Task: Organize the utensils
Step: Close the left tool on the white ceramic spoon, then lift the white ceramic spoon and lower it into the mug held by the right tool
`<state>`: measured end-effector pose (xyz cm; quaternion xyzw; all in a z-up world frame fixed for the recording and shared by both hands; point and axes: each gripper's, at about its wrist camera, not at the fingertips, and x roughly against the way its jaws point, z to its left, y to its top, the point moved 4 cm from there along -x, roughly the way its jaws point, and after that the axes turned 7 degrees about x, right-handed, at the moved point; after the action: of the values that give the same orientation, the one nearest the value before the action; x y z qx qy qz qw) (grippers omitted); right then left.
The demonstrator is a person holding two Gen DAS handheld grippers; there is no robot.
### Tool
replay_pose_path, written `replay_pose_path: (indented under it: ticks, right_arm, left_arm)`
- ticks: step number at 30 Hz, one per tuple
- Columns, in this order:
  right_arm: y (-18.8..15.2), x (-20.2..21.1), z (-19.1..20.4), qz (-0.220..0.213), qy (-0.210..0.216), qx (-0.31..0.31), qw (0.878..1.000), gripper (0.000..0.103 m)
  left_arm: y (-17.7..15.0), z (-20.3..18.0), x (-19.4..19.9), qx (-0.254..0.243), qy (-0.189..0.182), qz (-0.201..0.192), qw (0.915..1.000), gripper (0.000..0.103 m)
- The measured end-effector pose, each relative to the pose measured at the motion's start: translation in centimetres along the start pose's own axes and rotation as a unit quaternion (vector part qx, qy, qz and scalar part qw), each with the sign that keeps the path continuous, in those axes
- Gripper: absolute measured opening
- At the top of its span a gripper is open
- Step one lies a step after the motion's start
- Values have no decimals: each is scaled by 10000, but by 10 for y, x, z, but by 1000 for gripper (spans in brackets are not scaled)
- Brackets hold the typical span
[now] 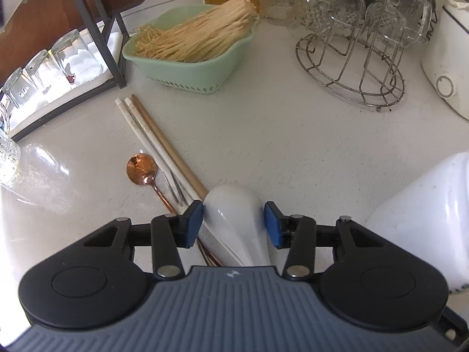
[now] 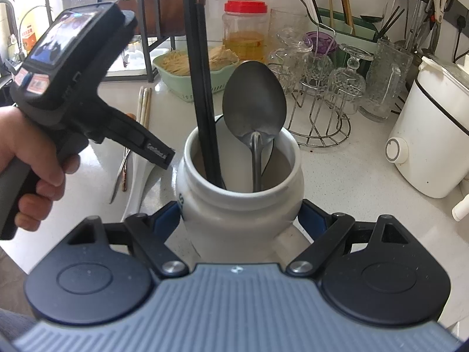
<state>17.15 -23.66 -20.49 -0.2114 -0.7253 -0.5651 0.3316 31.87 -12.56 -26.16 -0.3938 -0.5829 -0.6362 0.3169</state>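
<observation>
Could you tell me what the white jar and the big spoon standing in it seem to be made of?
White jar: probably glazed ceramic, given its thick rim and glossy white surface. Big spoon: likely stainless steel; grey and dully reflective, with a brushed or worn look.

We counted three chopsticks [image 1: 152, 135] lying loose, one copper spoon [image 1: 142, 166], one white ceramic spoon [image 1: 234, 220], one white jar [image 2: 237, 205] holding one steel spoon [image 2: 253, 99], and one green basket [image 1: 190, 67].
</observation>
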Motion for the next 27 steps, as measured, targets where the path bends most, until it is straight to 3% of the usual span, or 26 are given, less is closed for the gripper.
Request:
replay_pose_path:
  ticks: [19,21,23,27]
  right_arm:
    - [7,-6,18,-58,-329,-206,9992,89]
    - [8,-7,21,-69,-347,-215,9991,89]
    - [9,-8,25,-84,-359,-222,9991,89]
    - [12,-10,30,-118,-383,-245,9989,89]
  left_arm:
    - [-9,33,80,343,-780,-558,9948,46]
    - [-8,40,86,375,-818,-623,9940,38]
    - [-7,45,91,386,-825,-661,9936,9]
    - [-10,52,90,326,-889,-646,9934,9]
